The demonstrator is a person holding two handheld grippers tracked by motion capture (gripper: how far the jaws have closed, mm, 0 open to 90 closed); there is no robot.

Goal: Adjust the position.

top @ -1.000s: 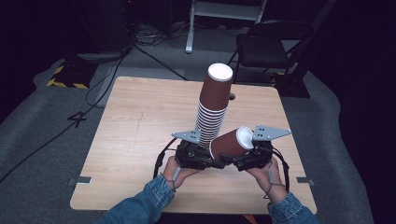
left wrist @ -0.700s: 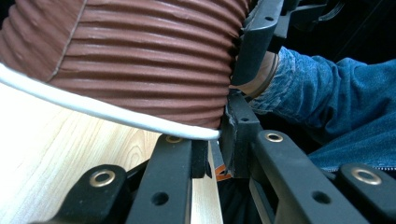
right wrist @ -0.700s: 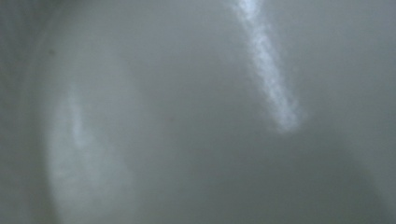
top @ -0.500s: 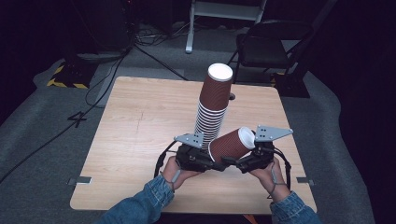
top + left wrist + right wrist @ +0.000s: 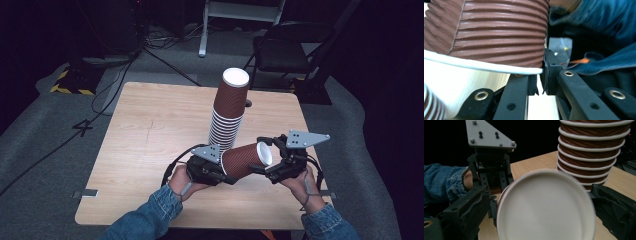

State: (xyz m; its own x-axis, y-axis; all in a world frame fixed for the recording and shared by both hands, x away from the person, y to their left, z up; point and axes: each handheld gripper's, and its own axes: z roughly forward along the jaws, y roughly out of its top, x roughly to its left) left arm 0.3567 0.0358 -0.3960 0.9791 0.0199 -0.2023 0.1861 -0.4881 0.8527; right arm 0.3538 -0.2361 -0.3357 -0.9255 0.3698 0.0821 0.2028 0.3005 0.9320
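The left hand-held gripper (image 5: 227, 172) is squeezed tight on the rim of a brown cup (image 5: 244, 159) lying sideways just above the counter (image 5: 150, 125). Behind it stands the cup stack (image 5: 227, 112). The right hand-held gripper (image 5: 267, 157) has just been opening; its jaws stand wide around the cup's bottom.

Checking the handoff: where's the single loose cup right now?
In the high view the single cup lies tilted near the table's front edge, just before the cup stack, rim pinched by the left gripper, white base toward the right gripper.
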